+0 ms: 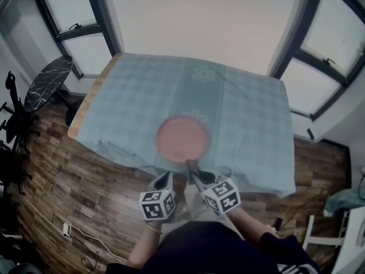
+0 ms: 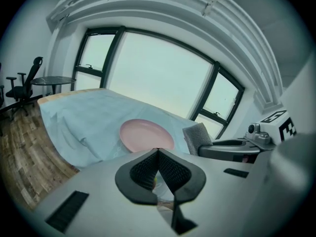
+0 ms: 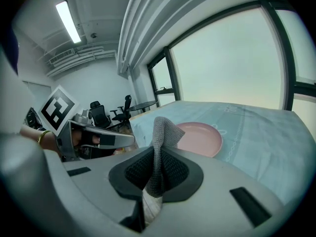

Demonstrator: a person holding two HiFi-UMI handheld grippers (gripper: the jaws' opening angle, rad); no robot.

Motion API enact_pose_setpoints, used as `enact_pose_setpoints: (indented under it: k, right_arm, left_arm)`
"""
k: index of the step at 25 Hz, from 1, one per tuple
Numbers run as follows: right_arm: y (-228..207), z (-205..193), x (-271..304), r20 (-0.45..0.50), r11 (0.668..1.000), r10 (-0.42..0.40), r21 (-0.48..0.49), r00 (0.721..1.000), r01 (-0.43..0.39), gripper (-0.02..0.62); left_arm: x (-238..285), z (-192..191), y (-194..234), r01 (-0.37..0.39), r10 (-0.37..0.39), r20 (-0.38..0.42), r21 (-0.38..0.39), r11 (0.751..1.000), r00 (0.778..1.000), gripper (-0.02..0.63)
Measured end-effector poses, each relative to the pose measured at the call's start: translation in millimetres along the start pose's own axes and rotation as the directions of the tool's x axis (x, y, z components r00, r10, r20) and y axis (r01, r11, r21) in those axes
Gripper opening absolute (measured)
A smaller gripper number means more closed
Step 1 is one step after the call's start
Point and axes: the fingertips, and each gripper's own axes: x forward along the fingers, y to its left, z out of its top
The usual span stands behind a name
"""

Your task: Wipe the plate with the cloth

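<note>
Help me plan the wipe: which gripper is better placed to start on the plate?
Right. The right gripper is shut on the grey cloth, close to the pink plate; the left gripper is shut on nothing.

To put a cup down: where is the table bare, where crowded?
Bare tablecloth lies left, right and behind the plate, to the far edge. Crowded only at the near edge: the left claw, and the right claw holding the cloth.

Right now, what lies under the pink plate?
Under the plate lies the pale blue tablecloth. It hides the table below, except a wooden strip along the left side.
</note>
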Motion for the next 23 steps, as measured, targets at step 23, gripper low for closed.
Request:
enact_pose_setpoints:
  k: [23]
  right_arm:
    - [0.3, 16.2, -2.8, 0.059, 1.0, 0.0, -0.011, 0.998, 0.001, 0.034]
  left_arm:
    - [-8.8, 14.8, -9.0, 0.007, -0.006, 0.051, -0.022, 1.0, 0.999, 0.014]
